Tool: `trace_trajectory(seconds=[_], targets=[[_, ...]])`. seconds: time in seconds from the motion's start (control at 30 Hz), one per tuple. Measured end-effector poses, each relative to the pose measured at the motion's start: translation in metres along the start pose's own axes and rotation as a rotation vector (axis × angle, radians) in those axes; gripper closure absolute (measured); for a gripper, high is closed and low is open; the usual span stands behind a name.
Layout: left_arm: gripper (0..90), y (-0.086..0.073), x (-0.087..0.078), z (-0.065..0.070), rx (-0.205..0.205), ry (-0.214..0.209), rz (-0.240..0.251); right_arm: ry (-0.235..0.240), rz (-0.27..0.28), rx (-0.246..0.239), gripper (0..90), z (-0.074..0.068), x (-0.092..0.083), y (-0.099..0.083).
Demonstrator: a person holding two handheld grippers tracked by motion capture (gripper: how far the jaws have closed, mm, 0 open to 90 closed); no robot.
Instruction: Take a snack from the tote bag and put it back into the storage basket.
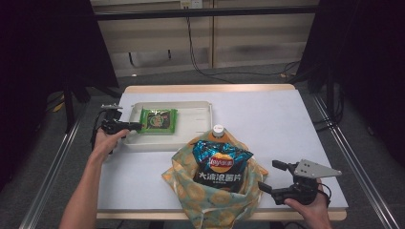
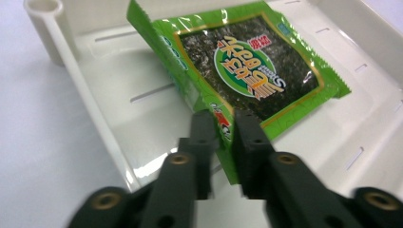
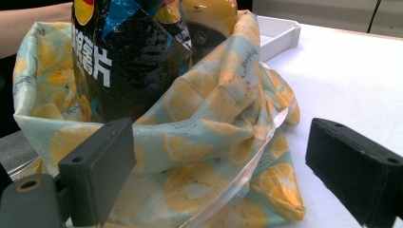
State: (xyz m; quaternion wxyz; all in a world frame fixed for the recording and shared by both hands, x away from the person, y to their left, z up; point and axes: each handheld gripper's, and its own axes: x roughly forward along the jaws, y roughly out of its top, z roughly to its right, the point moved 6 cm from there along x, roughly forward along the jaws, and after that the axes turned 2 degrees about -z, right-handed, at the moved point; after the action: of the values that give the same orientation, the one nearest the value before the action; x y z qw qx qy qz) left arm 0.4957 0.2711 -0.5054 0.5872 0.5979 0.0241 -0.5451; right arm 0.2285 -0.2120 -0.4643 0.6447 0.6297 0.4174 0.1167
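Left gripper (image 2: 223, 124) is clamping the near edge of the green seaweed packet (image 2: 247, 66), jaws nearly together on the crimped seal. The packet is lying in the white tray (image 1: 200, 138), at about 10 o'clock from the bag, its gripped edge lifting off the tray floor. I'm judging it very light, thin and floppy, with slick film and brittle sheets inside, so the flat seal is the right hold; squeezing the middle is risking crushed contents.

Right gripper (image 1: 281, 177) is hovering with jaws wide apart, holding nothing, at 3 o'clock of the lemon-print fabric bag (image 3: 199, 156).

The bag is standing open and slumping, holding a blue chip bag (image 1: 220, 164) and an orange bottle with a white cap (image 1: 218, 130).
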Motion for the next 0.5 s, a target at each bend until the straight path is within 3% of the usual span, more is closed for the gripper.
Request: trace_trajectory(seconds=[0.07, 0.2, 0.4, 0.5], targets=[[89.0, 0.0, 0.0, 0.0, -0.002, -0.002, 0.0, 0.0, 0.001, -0.001, 8.5, 0.0, 0.0, 0.0], [90.0, 0.003, -0.001, 0.001, 0.012, -0.01, 0.002, -0.002, 0.002, 0.002, 8.5, 0.0, 0.0, 0.0], [90.0, 0.018, -0.013, 0.0, 0.012, -0.01, 0.07, -0.002, 0.004, 0.002, 8.5, 0.001, 0.0, 0.0], [90.0, 0.034, -0.025, -0.002, 0.034, 0.007, 0.096, -0.003, 0.004, 0.004, 8.5, 0.001, -0.001, 0.0]])
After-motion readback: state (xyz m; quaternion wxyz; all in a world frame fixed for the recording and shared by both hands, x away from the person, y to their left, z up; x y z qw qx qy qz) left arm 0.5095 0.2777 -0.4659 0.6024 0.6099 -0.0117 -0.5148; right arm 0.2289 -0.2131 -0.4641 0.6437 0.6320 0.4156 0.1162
